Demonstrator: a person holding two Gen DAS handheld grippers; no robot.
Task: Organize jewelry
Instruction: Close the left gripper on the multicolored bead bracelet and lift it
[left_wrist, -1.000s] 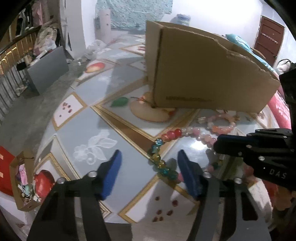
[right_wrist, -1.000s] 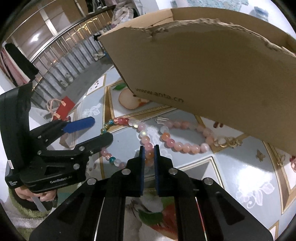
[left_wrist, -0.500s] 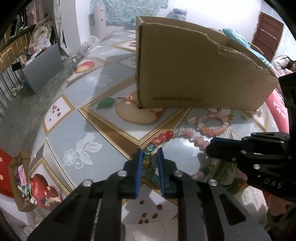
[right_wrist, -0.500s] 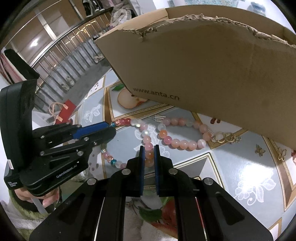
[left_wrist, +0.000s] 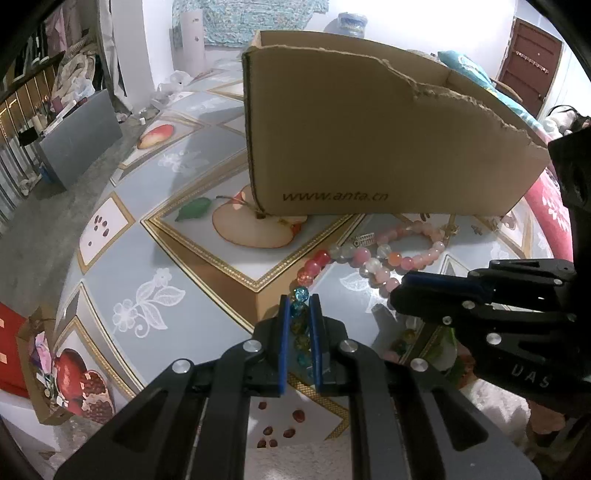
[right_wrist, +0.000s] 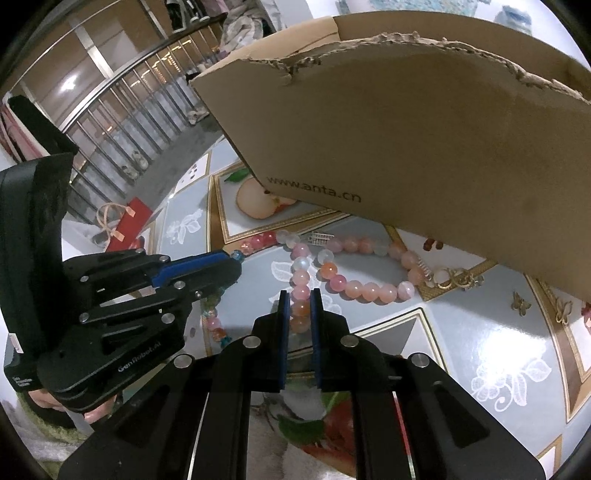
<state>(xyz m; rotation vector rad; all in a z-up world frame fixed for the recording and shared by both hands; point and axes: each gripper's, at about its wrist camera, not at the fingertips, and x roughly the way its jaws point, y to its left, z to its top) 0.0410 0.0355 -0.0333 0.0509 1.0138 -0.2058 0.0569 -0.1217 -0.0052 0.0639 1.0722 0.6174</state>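
A torn cardboard box (left_wrist: 369, 147) printed "www.anta.cn" stands on the tabletop (left_wrist: 155, 266), whose cloth shows apples, pomegranates and white flowers; its front wall rises just behind the jewelry, and in the right wrist view it overhangs most of the scene. Small gold butterfly charms (right_wrist: 521, 303) lie on the cloth to the right, apart from the beads. A red gift bag (right_wrist: 125, 221) and a railing (right_wrist: 122, 122) show beyond the tabletop's edge. The bead necklace (left_wrist: 373, 258) lies in loops in front of the box: round pink, peach and milky white beads on one stretch, red ones where it bends, then teal and amber glass beads running toward the left hand-held gripper (left_wrist: 300, 306). A gold clasp (right_wrist: 458, 278) sits at the far end of the pink loop, near the box's base. The left hand-held gripper is clamped on the teal and amber stretch, beads showing between its blue pads. The right hand-held gripper (right_wrist: 300, 310) pinches the pink stretch just beside it. A second ago the left jaws stood wide open over the coloured beads; they have since closed on them, while the right grip has eased only slightly, beads still between its pads.
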